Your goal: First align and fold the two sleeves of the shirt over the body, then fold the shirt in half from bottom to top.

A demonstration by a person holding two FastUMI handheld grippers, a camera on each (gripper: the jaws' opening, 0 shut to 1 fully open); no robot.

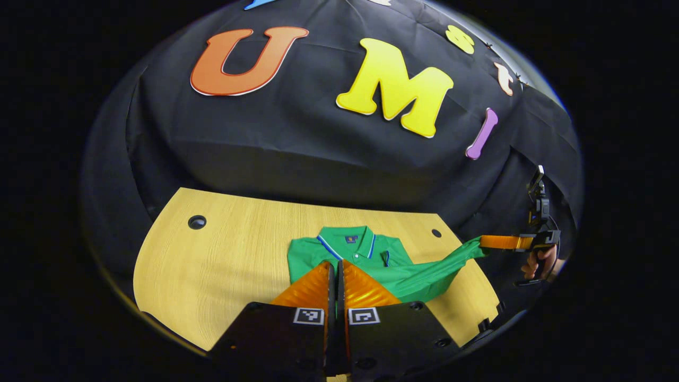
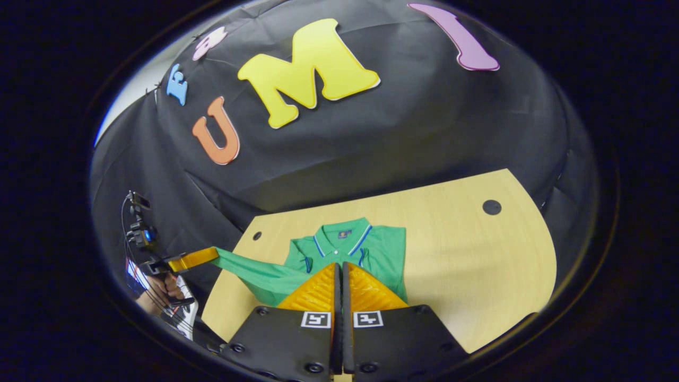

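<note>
A green polo shirt (image 1: 350,249) lies flat, collar (image 1: 345,239) toward the booth wall, on a pale wooden table (image 1: 228,254), just beyond the tips of both grippers I am running.

In the left gripper view, the left gripper (image 1: 337,265) hangs over the shirt's near hem with its fingers pressed together. I cannot tell whether any cloth is caught between them. Off to the right, one sleeve (image 1: 445,262) is drawn taut past the table's edge, and its end meets the tips of the right gripper, held in a hand (image 1: 538,262).

In the right gripper view, the right gripper (image 2: 339,265) sits the same way over the hem, fingers closed flat against each other. There a sleeve (image 2: 249,268) stretches out to the left, off the table's corner, to the tips of the far gripper.

The shirt sits toward one side of the table. Bare wood runs wide on the left in the left gripper view, out to a round cable hole (image 1: 197,222), and wide on the right in the right gripper view. The table's near edge curves close under the fingers, and the booth wall stands well behind the far edge.
</note>
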